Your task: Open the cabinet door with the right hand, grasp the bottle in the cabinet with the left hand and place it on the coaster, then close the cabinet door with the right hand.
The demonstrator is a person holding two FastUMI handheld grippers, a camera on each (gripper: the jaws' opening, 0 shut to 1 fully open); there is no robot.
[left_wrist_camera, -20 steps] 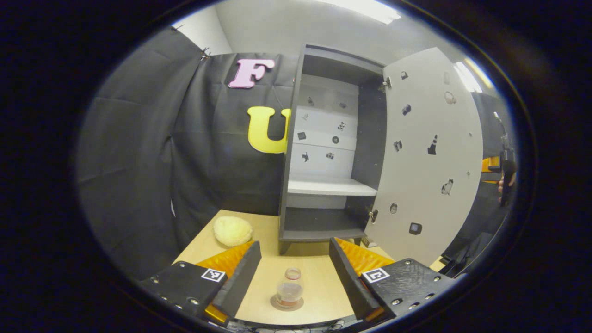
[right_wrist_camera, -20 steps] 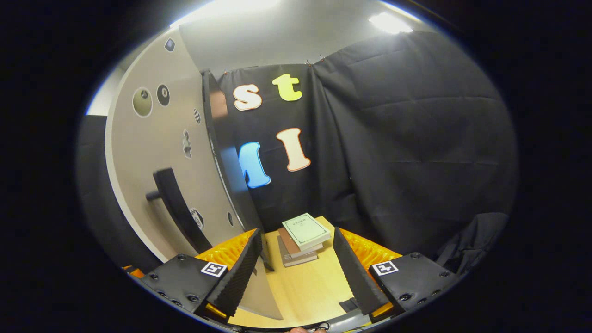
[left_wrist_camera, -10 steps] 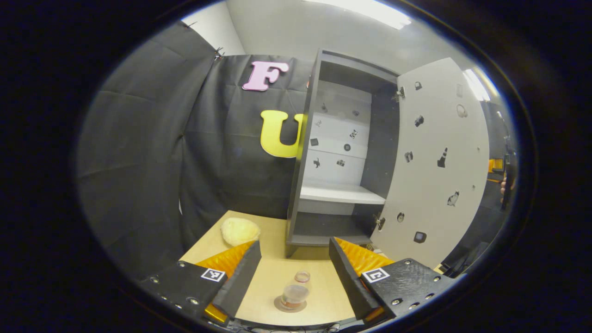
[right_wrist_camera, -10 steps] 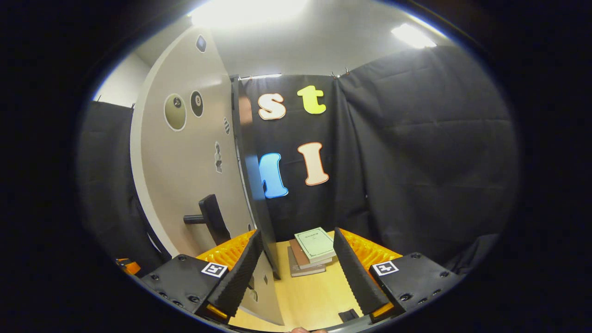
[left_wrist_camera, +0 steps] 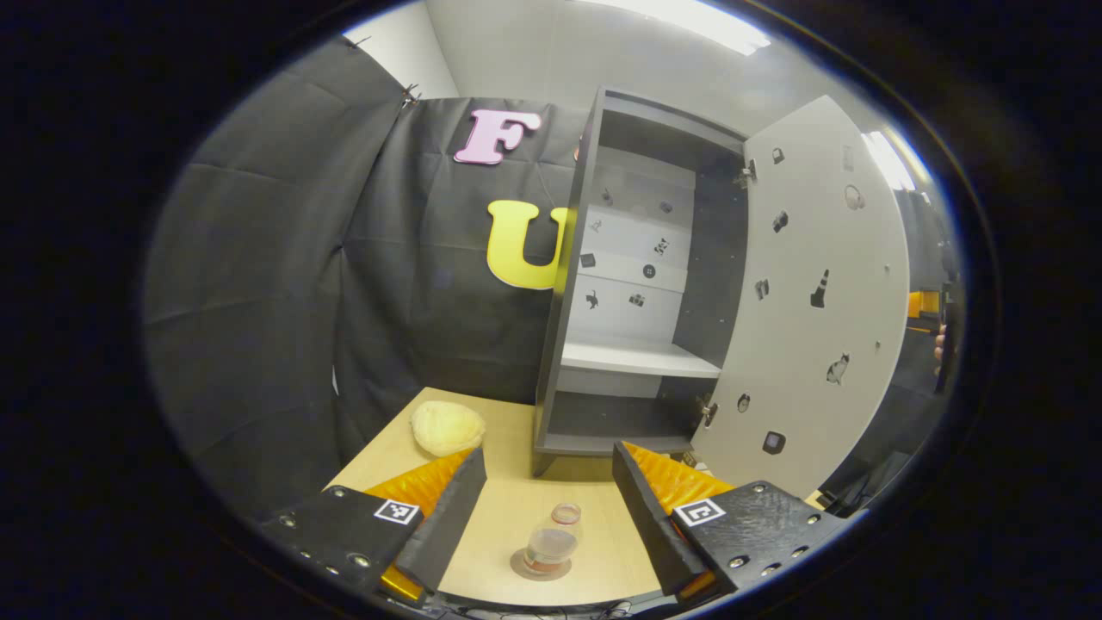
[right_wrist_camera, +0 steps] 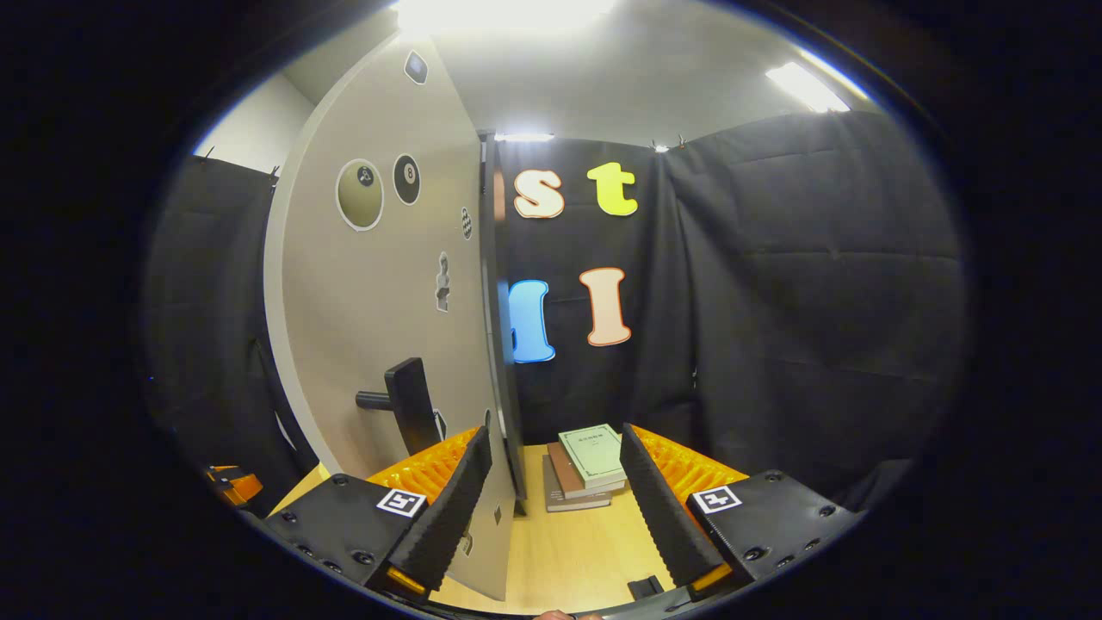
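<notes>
A: How does the left gripper stand, the two-finger tool with blocky black mounts that carry square printed markers?

B: Level and pointing forward. Its two ridged, wedge-shaped fingers are spread wide, rising from the bottom of the left gripper view and leaning slightly towards each other at the tips.

A: And the right gripper, of the same build?

B: Much the same: jaws wide apart, both fingers angled up from the bottom of the right gripper view.

A: Is the person visible?

B: At the far right edge of the left gripper view, part of a hand grips a dark upright handle. It is too small to tell more.
</notes>
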